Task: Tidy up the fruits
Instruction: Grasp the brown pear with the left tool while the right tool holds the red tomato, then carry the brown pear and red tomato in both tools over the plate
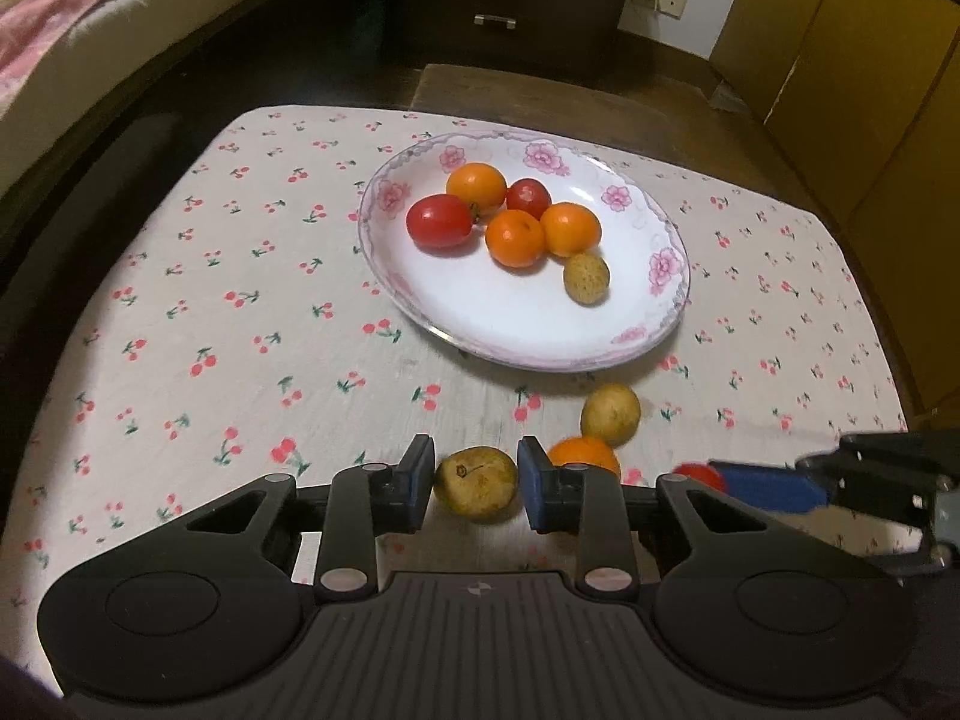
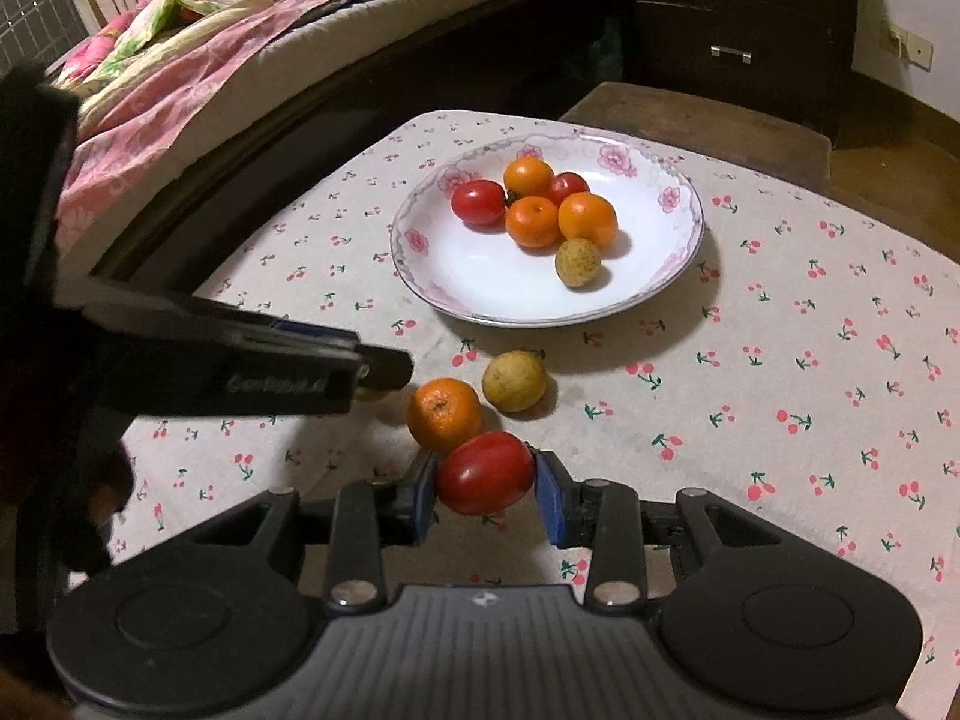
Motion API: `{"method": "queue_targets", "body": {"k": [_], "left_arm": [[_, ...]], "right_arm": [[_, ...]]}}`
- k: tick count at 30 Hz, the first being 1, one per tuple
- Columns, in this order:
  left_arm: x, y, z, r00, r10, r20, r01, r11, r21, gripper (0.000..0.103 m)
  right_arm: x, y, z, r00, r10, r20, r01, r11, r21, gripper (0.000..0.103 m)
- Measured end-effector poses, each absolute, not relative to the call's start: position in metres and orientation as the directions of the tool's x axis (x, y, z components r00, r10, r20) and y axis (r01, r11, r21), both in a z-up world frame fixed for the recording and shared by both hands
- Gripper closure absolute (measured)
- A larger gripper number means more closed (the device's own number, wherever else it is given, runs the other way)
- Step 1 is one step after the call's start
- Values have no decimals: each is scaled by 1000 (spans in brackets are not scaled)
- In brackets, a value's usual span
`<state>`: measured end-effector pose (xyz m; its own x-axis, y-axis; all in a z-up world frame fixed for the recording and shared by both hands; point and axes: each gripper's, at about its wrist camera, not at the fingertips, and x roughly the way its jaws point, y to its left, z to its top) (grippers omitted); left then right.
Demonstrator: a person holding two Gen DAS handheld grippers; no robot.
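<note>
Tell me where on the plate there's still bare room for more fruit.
The plate is bare across its near and left part, in front of the big tomato and longan. The far side is crowded with three oranges and tomatoes, touching.

The plate looks like glossy glazed ceramic with printed pink flowers. A matt woven cloth with a cherry print covers the bench. The tomatoes shine smooth; the oranges are finely dimpled. The fingers carry dull blue pads on matt black plastic. The drawers are dark wood with metal handles.
</note>
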<state>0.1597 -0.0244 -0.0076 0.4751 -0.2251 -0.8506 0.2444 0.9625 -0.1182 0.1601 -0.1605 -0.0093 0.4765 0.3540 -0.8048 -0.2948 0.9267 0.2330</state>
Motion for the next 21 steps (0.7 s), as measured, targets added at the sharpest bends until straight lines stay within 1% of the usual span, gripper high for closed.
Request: {"method": "queue_targets", "body": {"k": [8,21], "left_arm": [[129,-28,-7,457,-220,-862,293,952,-88,65],[121,-34,-18,435,-184,-882,320,947,-39,65]], "right_arm": [[158,-157,-15,461,338,-820,-306,928,211,64],[158,-155,-26,436,313,-844,-302,934,190,64]]}}
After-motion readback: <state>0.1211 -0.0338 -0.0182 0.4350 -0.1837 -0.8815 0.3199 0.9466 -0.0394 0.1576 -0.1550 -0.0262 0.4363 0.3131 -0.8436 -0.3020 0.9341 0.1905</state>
